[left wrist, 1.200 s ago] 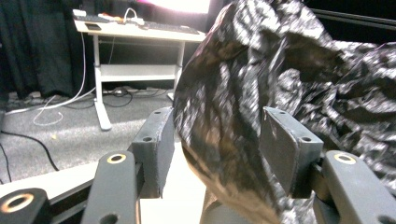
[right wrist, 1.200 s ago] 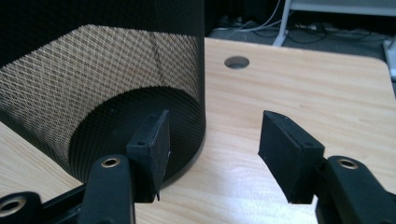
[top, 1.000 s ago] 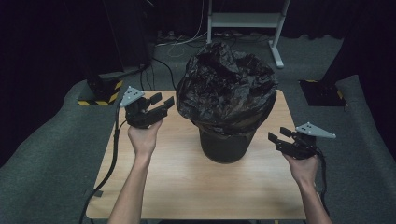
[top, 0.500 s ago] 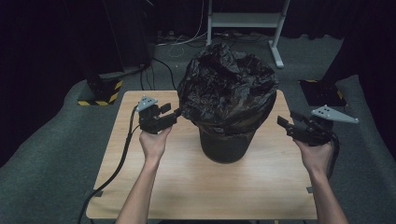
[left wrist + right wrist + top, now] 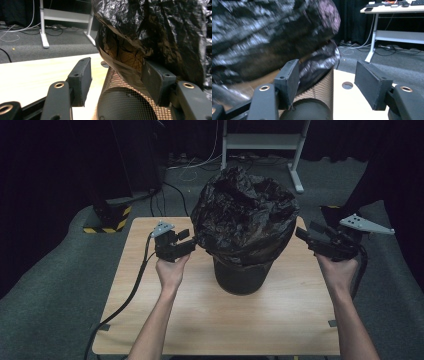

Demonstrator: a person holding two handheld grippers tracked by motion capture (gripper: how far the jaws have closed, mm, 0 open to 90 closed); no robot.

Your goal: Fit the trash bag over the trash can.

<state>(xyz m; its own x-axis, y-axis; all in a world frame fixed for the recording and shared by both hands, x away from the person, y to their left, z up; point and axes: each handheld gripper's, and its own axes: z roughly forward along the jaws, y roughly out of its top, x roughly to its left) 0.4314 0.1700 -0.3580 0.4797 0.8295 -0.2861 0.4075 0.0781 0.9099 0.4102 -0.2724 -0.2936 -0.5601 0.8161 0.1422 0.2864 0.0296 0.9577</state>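
Grippers closed in on bag since a second ago: left gripper (image 5: 192,241) dropped to bag skirt (image 5: 130,67), right gripper (image 5: 306,234) rose alongside. Both jaws just opening, pads not yet pressing film. Black bag (image 5: 245,215) drapes mesh bin (image 5: 243,276) between them. Likely about to pinch the overhang.

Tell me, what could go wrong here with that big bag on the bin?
The black bag bulges well past the mesh bin, so a one-sided pull might tip the bin on the table. The left gripper sits at the bag's hanging edge; thin plastic could tear. The right gripper, open and apart, may snag loose folds.
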